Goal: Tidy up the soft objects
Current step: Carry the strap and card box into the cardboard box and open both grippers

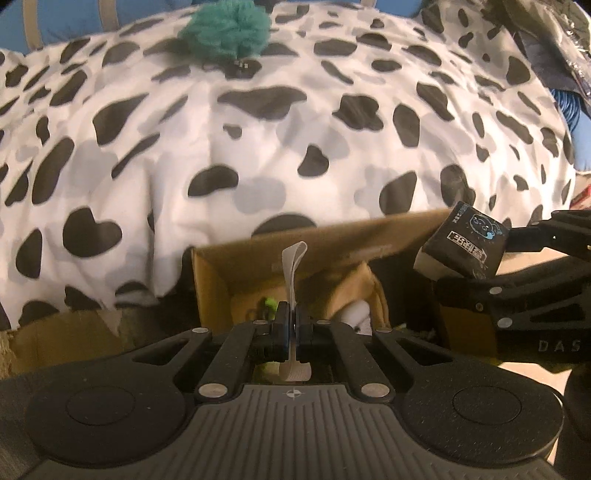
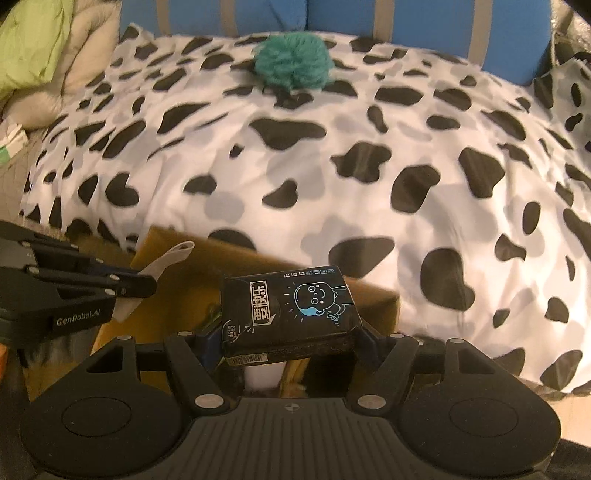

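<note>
My left gripper [image 1: 291,317] is shut on a thin white strap [image 1: 293,262] that stands up between the pads, over an open cardboard box [image 1: 221,273]. It also shows in the right wrist view [image 2: 147,286] with the strap [image 2: 166,260]. My right gripper [image 2: 288,339] is shut on a black tissue pack [image 2: 286,308] with a blue cartoon face, held above the box [image 2: 376,299]. The pack shows in the left wrist view [image 1: 463,245] at the right. A teal fluffy pompom [image 1: 227,31] lies far back on the cow-print blanket [image 1: 258,147].
The box holds tan fabric [image 1: 351,291], something white [image 1: 356,314] and a green bit [image 1: 267,304]. The blanket [image 2: 369,166] covers a bed with a blue headboard [image 2: 332,14]. A green pillow [image 2: 33,40] lies at the far left. Dark bags [image 1: 546,44] sit far right.
</note>
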`<state>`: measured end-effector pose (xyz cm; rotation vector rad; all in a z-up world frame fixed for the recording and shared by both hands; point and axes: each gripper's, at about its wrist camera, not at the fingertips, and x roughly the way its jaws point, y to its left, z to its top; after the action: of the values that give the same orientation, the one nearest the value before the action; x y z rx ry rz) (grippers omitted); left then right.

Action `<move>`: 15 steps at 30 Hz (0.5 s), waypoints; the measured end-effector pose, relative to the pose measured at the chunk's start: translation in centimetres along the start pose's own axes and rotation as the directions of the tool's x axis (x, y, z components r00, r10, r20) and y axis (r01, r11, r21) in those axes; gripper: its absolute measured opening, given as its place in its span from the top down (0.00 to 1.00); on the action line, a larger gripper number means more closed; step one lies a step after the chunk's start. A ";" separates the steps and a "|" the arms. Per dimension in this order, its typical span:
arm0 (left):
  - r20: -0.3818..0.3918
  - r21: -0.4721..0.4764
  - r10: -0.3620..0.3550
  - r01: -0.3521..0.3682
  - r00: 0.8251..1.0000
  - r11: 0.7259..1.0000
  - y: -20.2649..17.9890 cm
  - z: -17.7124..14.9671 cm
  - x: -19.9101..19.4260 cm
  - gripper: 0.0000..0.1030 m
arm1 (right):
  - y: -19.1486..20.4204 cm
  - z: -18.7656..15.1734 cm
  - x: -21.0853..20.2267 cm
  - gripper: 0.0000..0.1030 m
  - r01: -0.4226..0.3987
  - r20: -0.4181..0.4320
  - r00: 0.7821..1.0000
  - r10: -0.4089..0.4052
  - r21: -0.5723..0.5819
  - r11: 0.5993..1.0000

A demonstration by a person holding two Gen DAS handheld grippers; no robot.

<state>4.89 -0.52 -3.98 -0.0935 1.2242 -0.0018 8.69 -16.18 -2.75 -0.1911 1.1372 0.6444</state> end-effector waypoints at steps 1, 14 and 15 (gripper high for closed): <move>-0.014 -0.001 -0.001 0.001 1.000 1.000 0.0 0.0 0.2 0.97 | 0.1 -0.1 0.2 0.30 -0.001 -0.011 1.000 0.001 -0.007 1.000; -0.062 -0.074 0.015 -0.020 0.998 0.997 1.4 0.3 0.9 0.70 | 0.8 -0.3 1.5 0.29 -0.002 -0.085 0.996 -0.002 -0.044 0.999; -0.054 -0.083 0.020 -0.025 0.998 0.996 1.5 0.3 0.7 0.57 | 0.9 -0.3 1.6 0.29 -0.003 -0.088 0.996 -0.001 -0.045 0.999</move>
<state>5.38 0.99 -4.68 -0.1537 1.2785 0.0670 8.40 -15.00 -4.09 -0.2600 1.2083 0.6682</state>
